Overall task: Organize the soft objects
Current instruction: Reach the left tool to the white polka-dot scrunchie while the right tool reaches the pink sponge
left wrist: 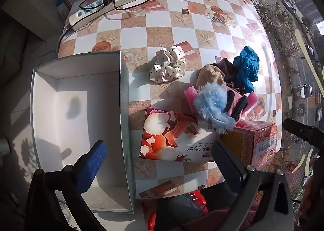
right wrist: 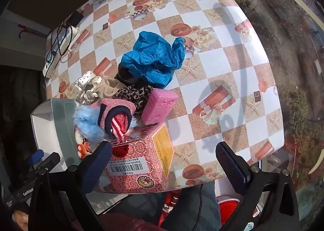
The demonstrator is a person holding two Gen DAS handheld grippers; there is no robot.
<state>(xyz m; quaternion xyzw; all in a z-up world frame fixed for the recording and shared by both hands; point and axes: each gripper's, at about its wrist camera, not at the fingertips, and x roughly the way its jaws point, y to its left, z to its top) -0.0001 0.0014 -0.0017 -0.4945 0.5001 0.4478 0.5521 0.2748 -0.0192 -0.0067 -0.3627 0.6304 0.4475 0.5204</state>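
Soft stuff sits in one heap on the checkered worktop (left wrist: pixel 172 22), right of the open white box (left wrist: pixel 50 81), which has nothing in it.

Heap contents:
- polka-dot scrunchie (left wrist: pixel 168 64), cream satin with black dots, lying a little apart on the box side of the heap
- beige cloth (left wrist: pixel 210 75), crumpled, touching the pile
- blue crinkled cover (right wrist: pixel 154 56), thin and wrinkled with an elastic edge, at the far side of the heap
- leopard-print scrunchie (right wrist: pixel 133 93), dark, tucked under the blue cover's edge
- pink foam sponge (right wrist: pixel 160 105), blocky, leaning against the red carton (right wrist: pixel 141 160)
- pink knit sock (right wrist: pixel 117 115) with dark trim and a red-and-white striped inside, resting on the carton top
- light-blue fuzzy piece (left wrist: pixel 212 105), fluffy, draped over the tissue pack (left wrist: pixel 172 137) and touching the sock

The tissue pack and red carton lie side by side at the near worktop edge, with the heap partly on top of them.

Left claw (left wrist: pixel 160 162): jaws spread wide, pointing down, holding nothing. Its blue-padded finger hangs over the box interior, the dark one over the tissue pack and carton area. No contact visible.

Right claw (right wrist: pixel 164 162): jaws spread wide, holding nothing. It hangs above the red carton, one finger by the carton's barcode side, the other over bare worktop. Touch with the carton can't be confirmed.

Power strip (left wrist: pixel 105 6) with black cable lies at the far corner, well apart.
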